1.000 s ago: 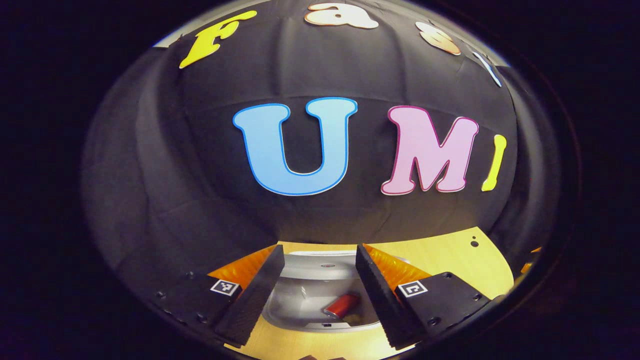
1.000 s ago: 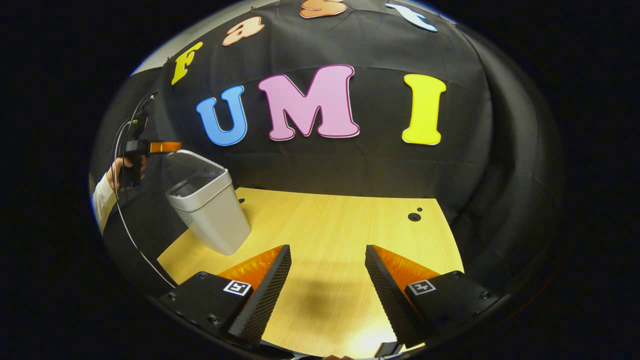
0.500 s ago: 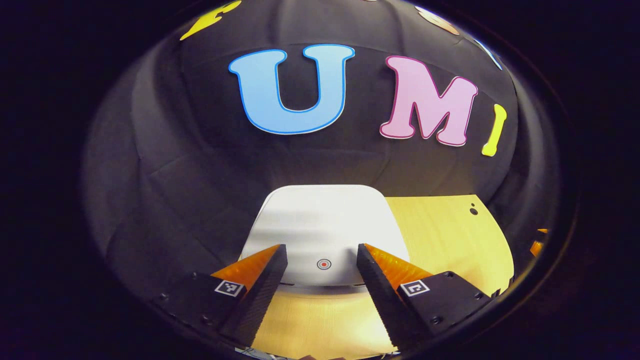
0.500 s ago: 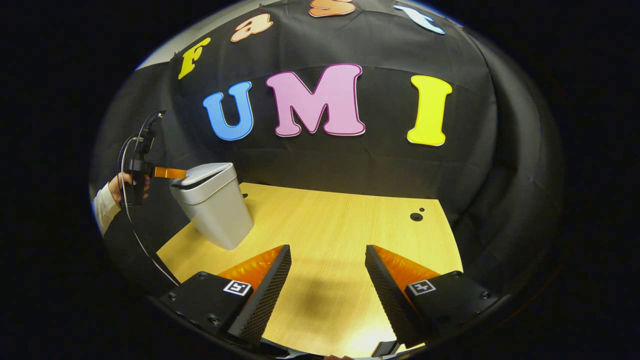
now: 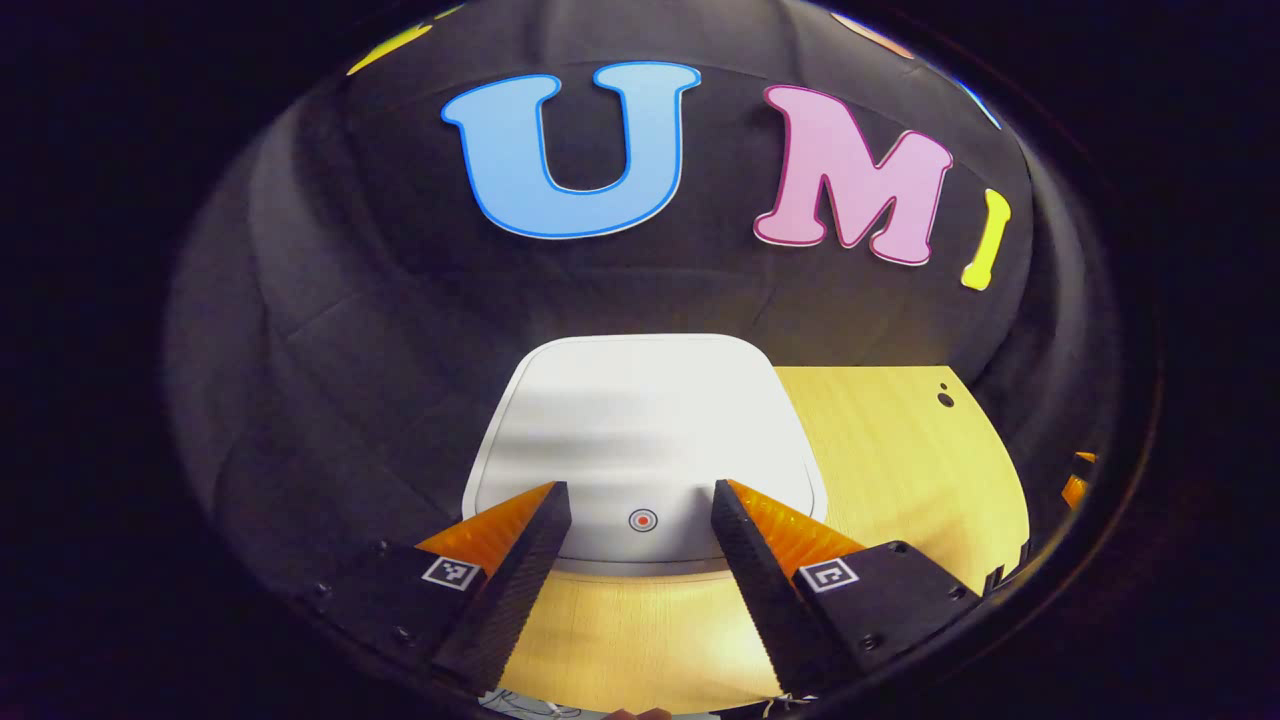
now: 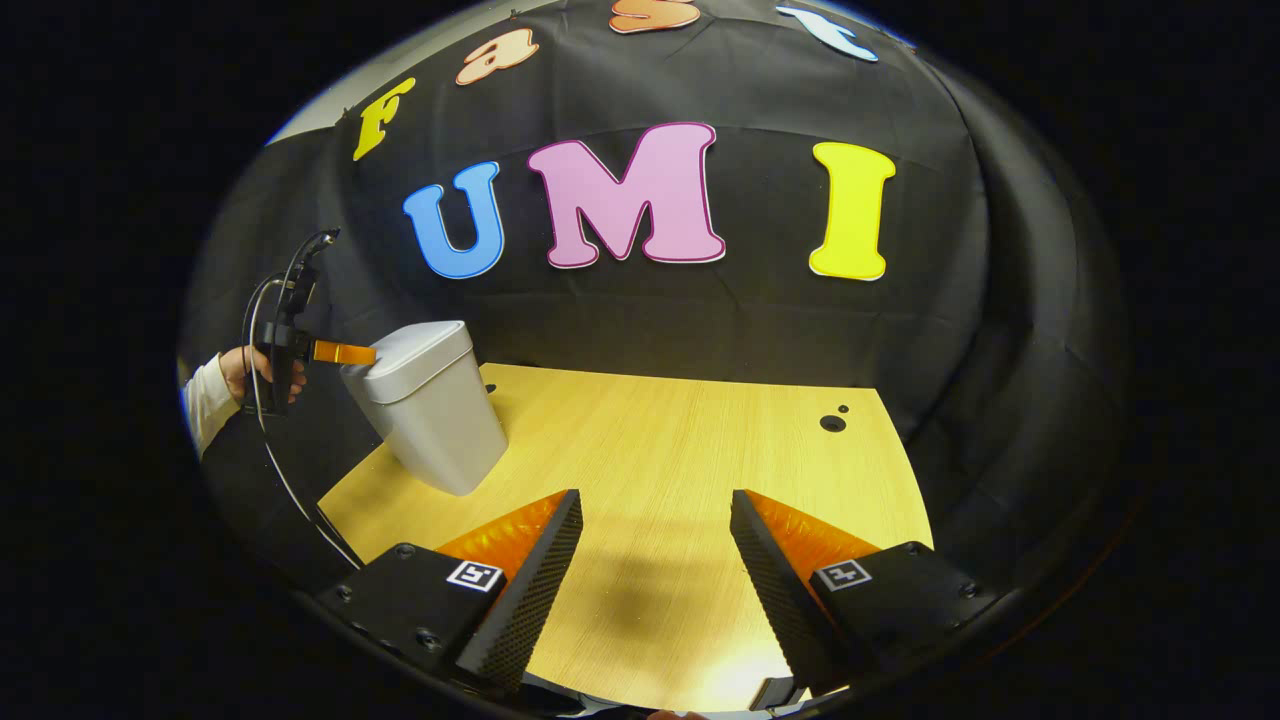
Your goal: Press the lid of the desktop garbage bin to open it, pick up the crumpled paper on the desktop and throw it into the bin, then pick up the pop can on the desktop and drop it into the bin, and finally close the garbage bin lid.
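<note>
White lid of the bin lies flat and shut. It sits right in front of the L gripper and a bit under it. The small red dot on the lid's near edge sits btw that gripper's two fingers. The fingers are spread wide w/ nothing pinched.

In the right gripper view, a hand holds the L gripper at the bin's top edge. The tip looks like it is on the lid or just at it. Can't tell if it pushes down.

R gripper hangs over the wood table, well away from the bin, which is far off to its left. Its fingers are spread too and hold nothing.

Which step? My guess: it is a lid step, bc the L gripper is at the lid. A shut lid fits 2 times in the job: the press that pops it open, or the push that shuts it at the very end. These pics don't settle which one.

Next move, either way: keep the L tip on the lid's front part near the red dot, go soft and straight down, and don't tip the bin. R gripper can stay out of the way.
</note>
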### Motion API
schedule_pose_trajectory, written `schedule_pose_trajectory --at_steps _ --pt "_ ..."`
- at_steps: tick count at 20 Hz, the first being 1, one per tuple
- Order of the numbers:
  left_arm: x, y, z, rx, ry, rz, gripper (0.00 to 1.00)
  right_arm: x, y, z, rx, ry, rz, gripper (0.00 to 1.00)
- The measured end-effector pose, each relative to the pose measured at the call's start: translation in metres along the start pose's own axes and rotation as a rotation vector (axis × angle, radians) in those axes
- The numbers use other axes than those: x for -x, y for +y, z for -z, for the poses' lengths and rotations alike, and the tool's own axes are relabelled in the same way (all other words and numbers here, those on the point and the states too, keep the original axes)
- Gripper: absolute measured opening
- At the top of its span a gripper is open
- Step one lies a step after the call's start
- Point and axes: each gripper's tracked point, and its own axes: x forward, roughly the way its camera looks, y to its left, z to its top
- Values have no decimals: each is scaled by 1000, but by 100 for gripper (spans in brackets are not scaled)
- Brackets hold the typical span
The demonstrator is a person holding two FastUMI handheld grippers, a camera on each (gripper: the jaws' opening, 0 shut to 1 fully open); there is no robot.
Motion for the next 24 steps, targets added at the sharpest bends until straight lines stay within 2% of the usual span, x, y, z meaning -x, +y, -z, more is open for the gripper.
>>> schedule_pose_trajectory --at_steps 3,4,6,9,11,19,24 --pt "0 0 -8 37 -25 23 100 0 4 0 -2 2 -5 97" --pt "1 3 -10 32 -35 8 100 0 4 -1 5 -1 -5 97" --pt "5 2 -21 57 -123 -17 95 4 4 -5 26 -12 3 97" --pt "37 -14 -43 55 -257 4 98 10 13 -12 27 -31 1 97" --pt "58 -29 -52 21 -331 10 98 16 21 -18 34 -49 -1 97" --pt "136 -133 -77 0 -517 166 98 48 61 -64 46 -201 23 97" --pt "171 -168 -73 -19 -588 196 97 78 64 -99 -7 -326 107 97"
